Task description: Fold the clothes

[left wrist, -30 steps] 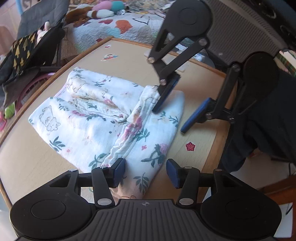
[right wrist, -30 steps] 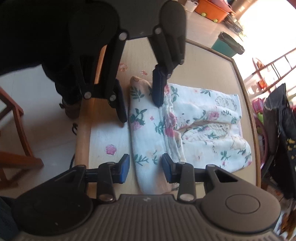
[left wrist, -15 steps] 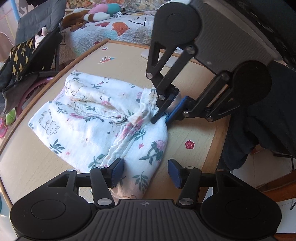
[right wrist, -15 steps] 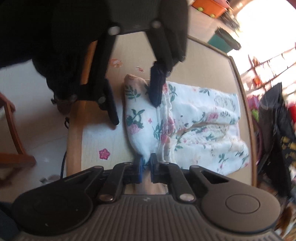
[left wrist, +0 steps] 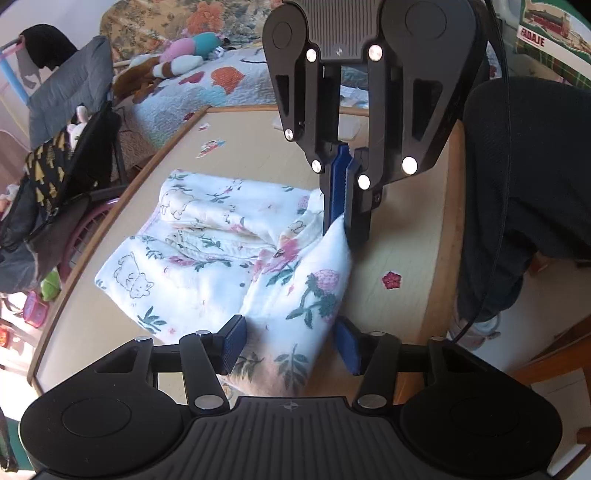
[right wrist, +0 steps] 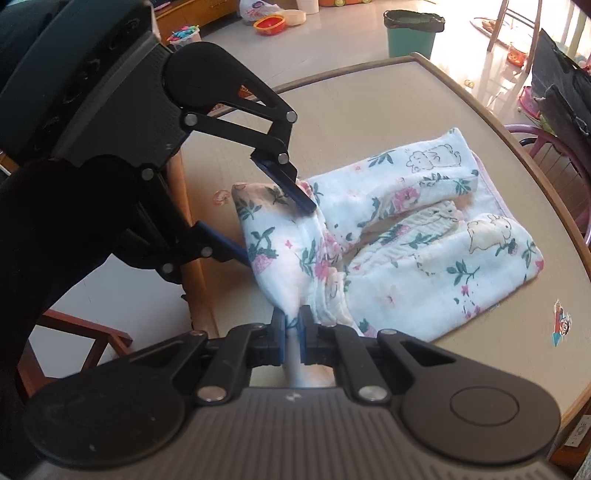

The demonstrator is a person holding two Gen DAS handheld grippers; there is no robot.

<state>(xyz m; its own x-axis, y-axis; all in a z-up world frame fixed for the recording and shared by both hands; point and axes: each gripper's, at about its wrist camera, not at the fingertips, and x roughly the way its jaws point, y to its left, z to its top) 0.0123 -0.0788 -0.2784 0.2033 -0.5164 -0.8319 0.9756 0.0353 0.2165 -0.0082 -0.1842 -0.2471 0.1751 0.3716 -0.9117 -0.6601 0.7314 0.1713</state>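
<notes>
While the right tool (right wrist: pixel 293 330) pinches a waistband corner of the floral trousers (left wrist: pixel 221 251) near the worktop's (left wrist: pixel 406 236) edge, the left tool (left wrist: pixel 288 341), closing but apart astride the opposite corner, should clamp before both lift evenly.

Sunlit tiled floor (right wrist: pixel 332 40), teal bin (right wrist: pixel 412 31), quilted bed (left wrist: pixel 207 88).

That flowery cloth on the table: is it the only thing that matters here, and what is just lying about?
Part of the job:
- flowery cloth
- right tongs, pinching its corner
- left tongs, closing around its edge

Lying about:
- green bin
- stuffed toys
- flower sticker
</notes>
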